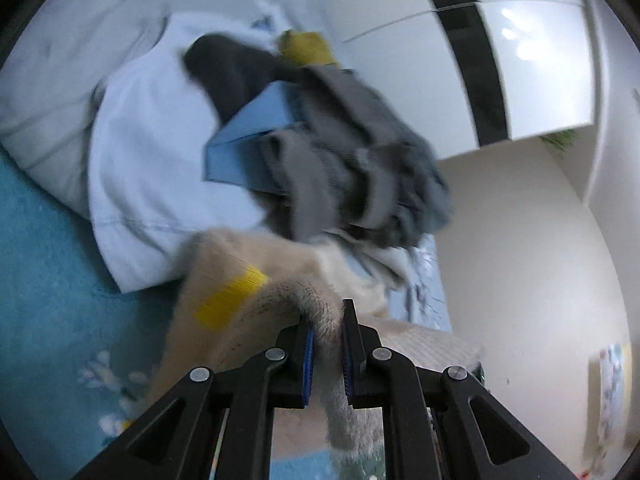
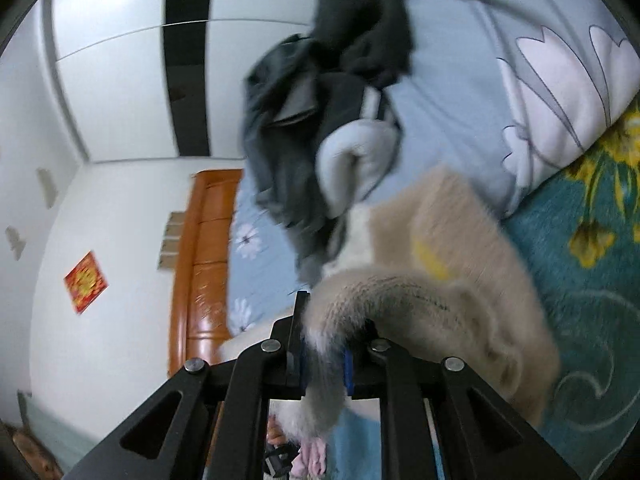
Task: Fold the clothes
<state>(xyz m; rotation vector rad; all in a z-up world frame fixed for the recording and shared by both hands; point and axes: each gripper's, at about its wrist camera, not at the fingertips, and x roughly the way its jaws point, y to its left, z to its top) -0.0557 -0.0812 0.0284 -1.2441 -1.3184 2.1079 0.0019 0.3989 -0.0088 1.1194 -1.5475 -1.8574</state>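
Note:
A fuzzy beige garment (image 1: 240, 280) with a yellow patch (image 1: 230, 298) is held up over the bed. My left gripper (image 1: 327, 322) is shut on a fold of it, the fabric hanging through the jaws. In the right wrist view the same beige garment (image 2: 452, 248) with its white part and yellow mark is gripped by my right gripper (image 2: 332, 328), shut on its edge. Both views are blurred by motion. Behind it lies a heap of dark grey clothes (image 1: 352, 160), also seen in the right wrist view (image 2: 304, 120).
A white garment (image 1: 148, 168), a blue folded piece (image 1: 248, 140) and a yellow item (image 1: 308, 48) lie on the bed. A teal flowered blanket (image 2: 592, 240), a pale blue quilt (image 2: 520, 80), a wooden headboard (image 2: 204, 264) and a white wardrobe (image 2: 120, 60) surround it.

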